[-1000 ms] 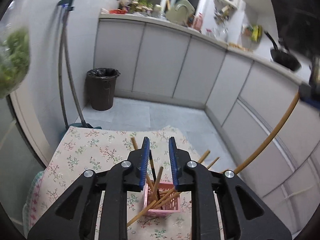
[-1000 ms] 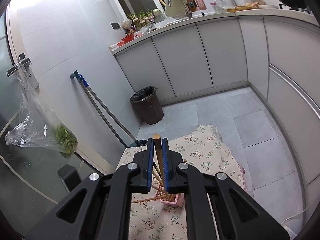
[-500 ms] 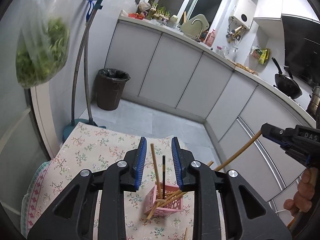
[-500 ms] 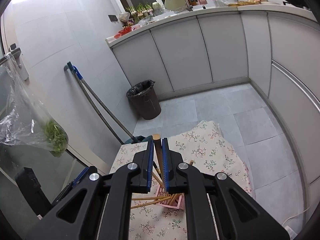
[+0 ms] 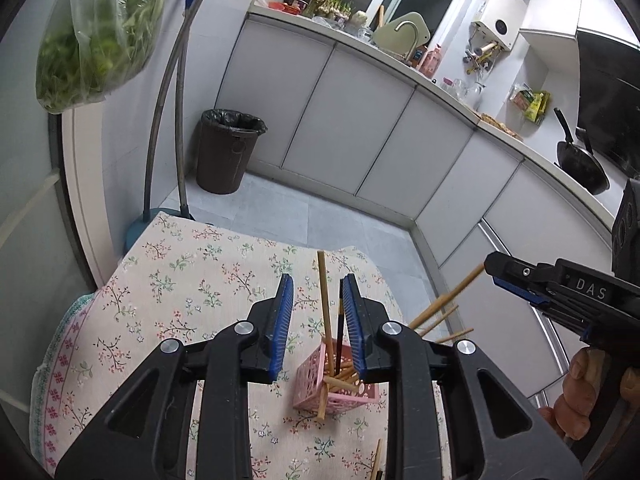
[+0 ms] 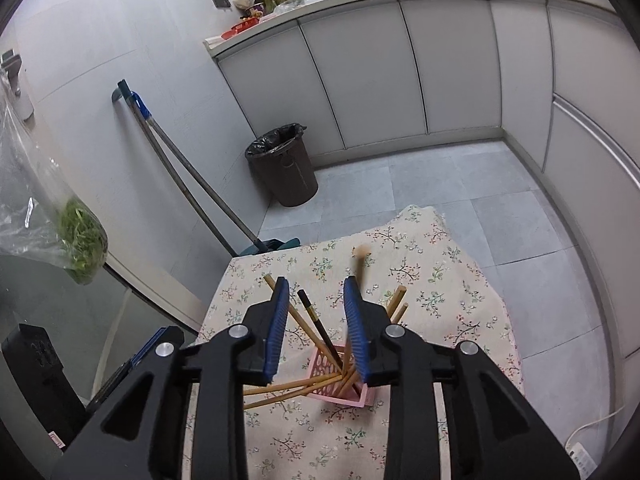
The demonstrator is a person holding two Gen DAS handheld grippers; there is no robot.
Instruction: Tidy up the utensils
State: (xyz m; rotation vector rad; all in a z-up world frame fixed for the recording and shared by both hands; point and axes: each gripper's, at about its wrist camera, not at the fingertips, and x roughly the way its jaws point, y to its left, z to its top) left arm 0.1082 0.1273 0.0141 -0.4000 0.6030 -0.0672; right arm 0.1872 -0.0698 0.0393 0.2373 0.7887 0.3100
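A pink basket (image 6: 344,390) sits on the cream floral tablecloth (image 6: 440,292) (tan chopsticks (image 5: 325,304) inside).

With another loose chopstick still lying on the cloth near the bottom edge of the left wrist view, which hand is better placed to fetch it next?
Probably the left. The left gripper has nothing between its fingers, and the loose chopstick lies just below it, beside the pink basket. The right gripper is opening, its chopstick only now dropping.

Both grippers (image 5: 316,320) (image 6: 316,324) are black plastic, blue ribbed jaws, silver screws; "DAS" printed on 1.
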